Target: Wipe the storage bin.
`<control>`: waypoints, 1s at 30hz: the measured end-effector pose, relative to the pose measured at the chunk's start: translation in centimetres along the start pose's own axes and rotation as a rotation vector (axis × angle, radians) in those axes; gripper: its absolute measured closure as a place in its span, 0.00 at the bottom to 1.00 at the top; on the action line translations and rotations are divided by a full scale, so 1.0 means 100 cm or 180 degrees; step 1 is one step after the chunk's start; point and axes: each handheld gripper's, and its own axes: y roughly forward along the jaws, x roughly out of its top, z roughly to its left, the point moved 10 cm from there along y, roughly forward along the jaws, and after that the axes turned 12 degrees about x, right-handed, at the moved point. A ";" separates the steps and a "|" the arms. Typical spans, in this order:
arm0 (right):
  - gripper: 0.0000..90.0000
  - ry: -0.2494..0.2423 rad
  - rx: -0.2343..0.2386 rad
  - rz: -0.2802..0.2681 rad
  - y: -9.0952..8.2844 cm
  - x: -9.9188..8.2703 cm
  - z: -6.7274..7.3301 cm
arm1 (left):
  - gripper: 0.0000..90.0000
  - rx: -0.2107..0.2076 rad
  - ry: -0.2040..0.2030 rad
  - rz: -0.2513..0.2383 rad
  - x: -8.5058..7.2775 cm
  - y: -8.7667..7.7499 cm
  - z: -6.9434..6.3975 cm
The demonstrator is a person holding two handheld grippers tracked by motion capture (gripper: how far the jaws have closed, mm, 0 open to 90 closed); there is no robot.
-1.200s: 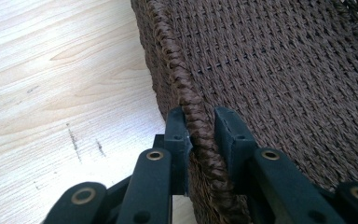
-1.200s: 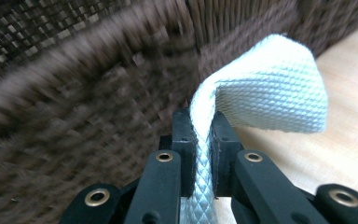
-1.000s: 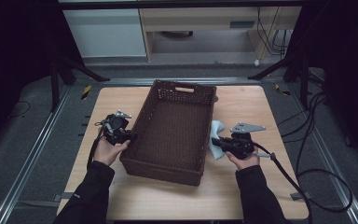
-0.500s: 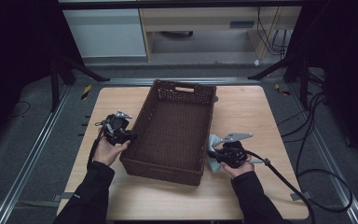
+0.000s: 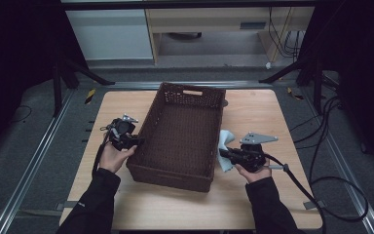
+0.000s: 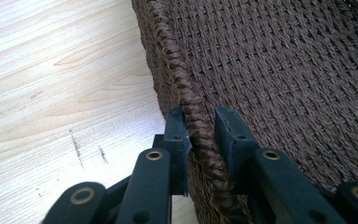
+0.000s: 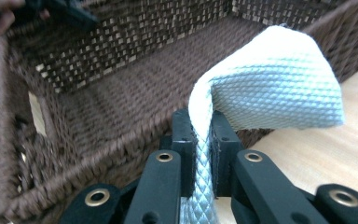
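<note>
The right tongs (image 7: 199, 140) pinch the pale cloth (image 7: 279, 79), just outside the basket's (image 5: 175, 136) 3 o'clock wall. The left tongs (image 6: 200, 135) squeeze the basket rim at 9 o'clock, holding it steady on the bench (image 5: 253, 112). I think lifting the cloth clear over the wall, then letting go, works best.

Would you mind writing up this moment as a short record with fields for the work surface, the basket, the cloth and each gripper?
surface: light wooden table
basket: brown wicker basket, rectangular, nothing inside, standing mid-table
cloth: pale blue cloth, pinched and lifted beside the basket's right wall, outside it
left gripper: left gripper, jaws closed on the basket's left rim, one inside and one outside
right gripper: right gripper, shut on the cloth, just right of the basket
likely next: cloth probably goes into the basket
</note>
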 end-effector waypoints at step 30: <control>0.93 0.0035 0.0088 0.0257 0.009 -0.027 0.010 | 0.78 0.0087 0.0021 -0.0052 0.008 0.007 0.005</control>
